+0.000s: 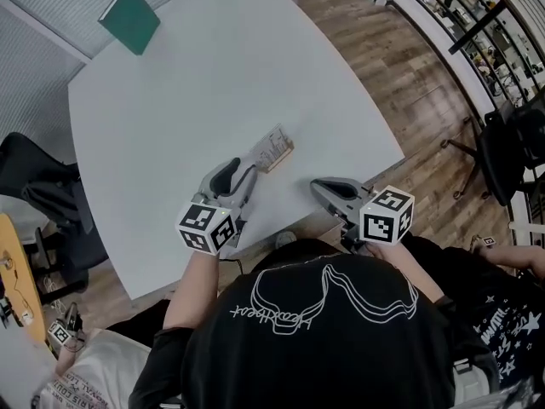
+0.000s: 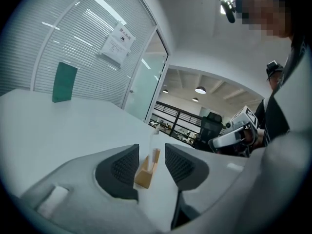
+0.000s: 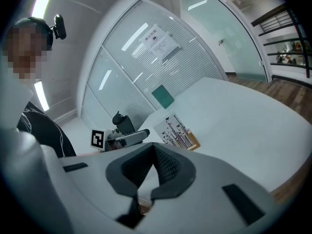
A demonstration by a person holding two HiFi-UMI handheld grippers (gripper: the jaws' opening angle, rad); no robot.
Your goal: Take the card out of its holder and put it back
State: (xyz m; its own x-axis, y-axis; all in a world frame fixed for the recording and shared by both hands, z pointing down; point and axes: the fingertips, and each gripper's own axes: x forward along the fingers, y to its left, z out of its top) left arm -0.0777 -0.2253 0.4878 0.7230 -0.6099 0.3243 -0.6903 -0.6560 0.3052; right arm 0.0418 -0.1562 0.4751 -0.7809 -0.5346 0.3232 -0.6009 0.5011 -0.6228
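A printed card [image 1: 272, 146] stands in a small wooden holder [image 1: 283, 154] near the middle of the white table [image 1: 196, 83]. My left gripper [image 1: 253, 170] lies just in front of it, at its near-left end. In the left gripper view the jaws stand open on either side of the wooden holder [image 2: 145, 173] and the edge-on card [image 2: 154, 143], the pads [image 2: 124, 165] apart from both. My right gripper [image 1: 317, 185] rests to the right, near the table's front edge, shut on nothing. From the right gripper [image 3: 154, 147] view the card [image 3: 176, 129] faces it.
A green board [image 1: 129, 17] stands at the table's far left corner, against a slatted wall. Black office chairs [image 1: 47, 196] stand left of the table and another [image 1: 502, 156] at right on the wood floor. A second person sits at lower left.
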